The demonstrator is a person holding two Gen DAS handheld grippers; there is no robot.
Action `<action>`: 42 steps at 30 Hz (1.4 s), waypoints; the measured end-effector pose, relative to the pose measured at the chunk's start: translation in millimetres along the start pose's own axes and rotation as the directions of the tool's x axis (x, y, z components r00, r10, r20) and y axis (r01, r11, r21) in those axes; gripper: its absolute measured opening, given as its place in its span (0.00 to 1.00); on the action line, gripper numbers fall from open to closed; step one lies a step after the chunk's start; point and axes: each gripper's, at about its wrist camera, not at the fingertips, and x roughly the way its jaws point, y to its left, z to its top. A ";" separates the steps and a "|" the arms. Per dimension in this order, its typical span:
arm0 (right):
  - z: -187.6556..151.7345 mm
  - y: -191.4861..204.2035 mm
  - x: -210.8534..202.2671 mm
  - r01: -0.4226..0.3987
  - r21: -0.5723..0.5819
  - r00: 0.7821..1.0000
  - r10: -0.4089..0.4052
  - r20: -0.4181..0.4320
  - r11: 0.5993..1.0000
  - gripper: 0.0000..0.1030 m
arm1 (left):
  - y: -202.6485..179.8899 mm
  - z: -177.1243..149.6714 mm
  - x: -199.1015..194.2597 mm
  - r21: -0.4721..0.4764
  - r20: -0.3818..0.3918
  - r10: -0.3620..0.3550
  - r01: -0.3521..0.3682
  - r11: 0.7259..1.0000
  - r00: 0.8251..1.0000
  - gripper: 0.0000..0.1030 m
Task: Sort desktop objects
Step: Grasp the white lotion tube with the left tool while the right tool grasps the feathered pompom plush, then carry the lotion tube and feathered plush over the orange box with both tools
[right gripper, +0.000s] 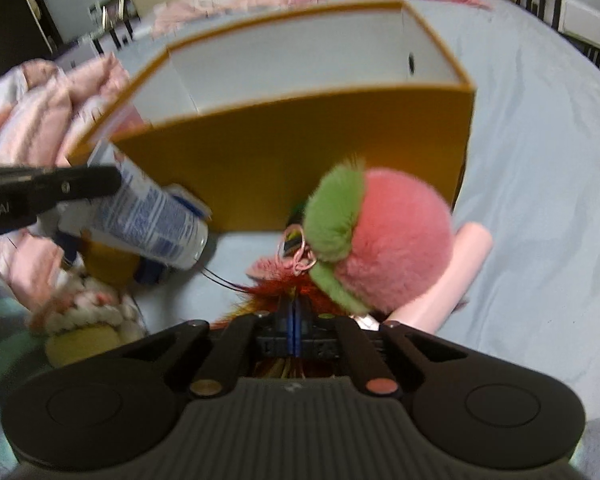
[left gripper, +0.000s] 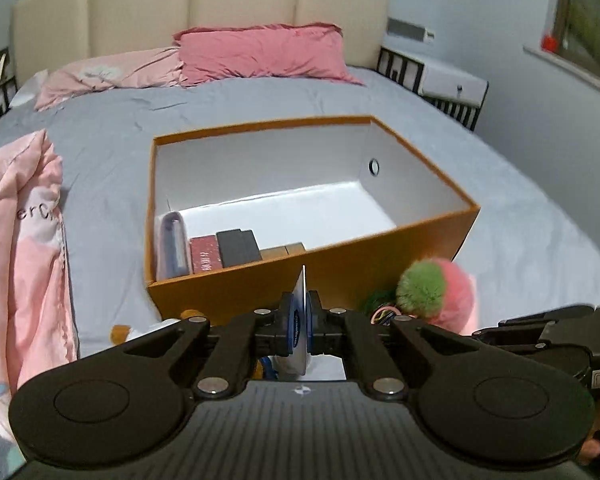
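Note:
An orange box with a white inside stands on the bed; several small boxes lie in its near left corner. My left gripper is shut on the flat end of a white tube with blue print, held in front of the box's near wall. My right gripper is shut on red feathery strands joined to a pink and green pompom keychain, which also shows in the left wrist view. The box also shows in the right wrist view.
A pink roll lies to the right of the pompom. A plush toy lies at the left. A pink blanket is heaped left of the box. Pillows lie at the headboard. Grey sheet lies right of the box.

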 end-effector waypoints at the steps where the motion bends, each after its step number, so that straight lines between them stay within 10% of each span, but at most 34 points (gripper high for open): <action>1: 0.4 -2.0 -6.3 -0.006 0.014 1.000 0.006 0.021 1.000 0.00 | 2.7 2.1 -5.2 -0.024 0.006 -0.013 0.013 1.000 1.000 0.05; 12: 15.5 -25.5 -74.3 -0.174 0.154 0.977 0.150 0.154 0.973 0.00 | 6.5 25.6 -44.5 -0.107 0.090 -0.104 0.113 0.988 0.991 0.05; 17: 11.2 -9.3 -64.4 -0.090 0.071 0.995 0.087 0.043 0.993 0.00 | 2.7 28.9 -50.3 -0.107 0.110 -0.104 0.116 0.987 0.988 0.05; 27: 30.1 -12.4 -107.3 -0.163 0.095 0.967 0.140 0.213 0.982 0.00 | 9.7 43.0 -57.2 -0.139 0.138 -0.126 0.146 0.979 0.982 0.05; 37: 95.3 -12.4 -124.4 -0.217 0.033 0.915 0.191 0.356 0.976 0.00 | 11.3 91.3 -28.3 -0.129 0.127 -0.136 0.152 0.980 0.983 0.05; 42: 117.7 -16.6 -93.3 -0.214 0.041 0.929 0.191 0.317 0.976 0.00 | 2.8 98.2 7.9 -0.107 0.082 -0.125 0.134 0.985 0.989 0.05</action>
